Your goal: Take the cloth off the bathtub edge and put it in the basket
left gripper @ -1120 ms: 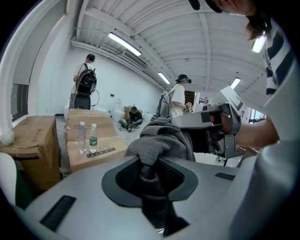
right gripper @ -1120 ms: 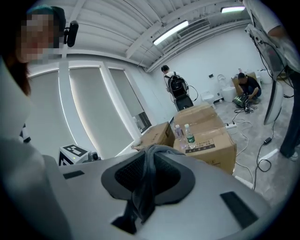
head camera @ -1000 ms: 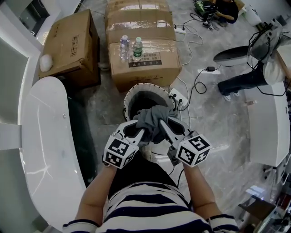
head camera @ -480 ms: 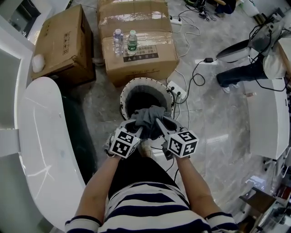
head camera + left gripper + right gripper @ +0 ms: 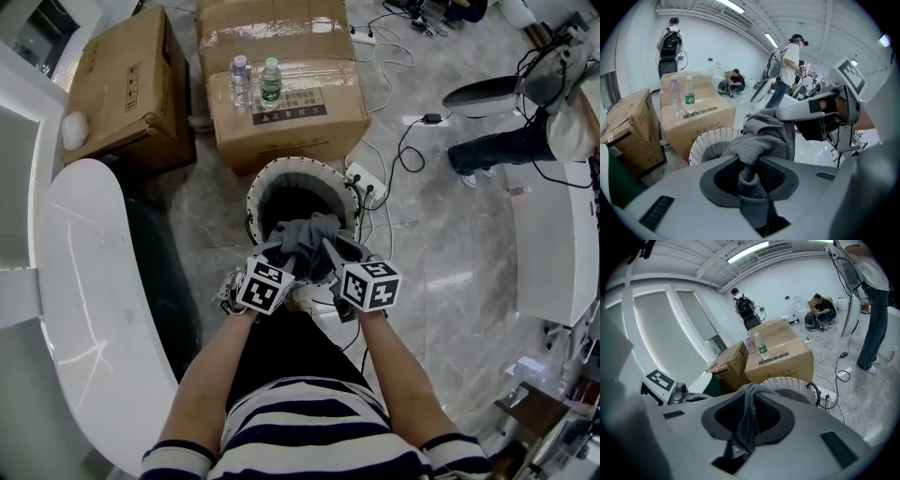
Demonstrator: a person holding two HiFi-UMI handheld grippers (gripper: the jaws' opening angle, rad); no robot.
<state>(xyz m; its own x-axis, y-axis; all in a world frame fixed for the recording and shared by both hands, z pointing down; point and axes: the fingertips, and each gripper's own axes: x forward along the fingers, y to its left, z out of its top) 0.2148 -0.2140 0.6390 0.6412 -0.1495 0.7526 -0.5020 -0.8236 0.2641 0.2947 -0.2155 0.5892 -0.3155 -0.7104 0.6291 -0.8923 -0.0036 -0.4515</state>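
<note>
A grey cloth hangs bunched between both grippers, just above the near rim of the white wicker basket. My left gripper is shut on the cloth's left part, and its jaws have just been opening slightly with the cloth still pinched. In the left gripper view the cloth fills the left gripper, with the basket beyond it. My right gripper is shut on the right part. In the right gripper view a fold of cloth is clamped in the right gripper, above the basket.
The white bathtub lies to the left. Two cardboard boxes stand behind the basket, one carrying two bottles. A power strip and cables lie on the floor to the right. A person's legs are at the far right.
Both grippers have come down together with the cloth, closer to the basket's rim. The cloth stays held by both.
</note>
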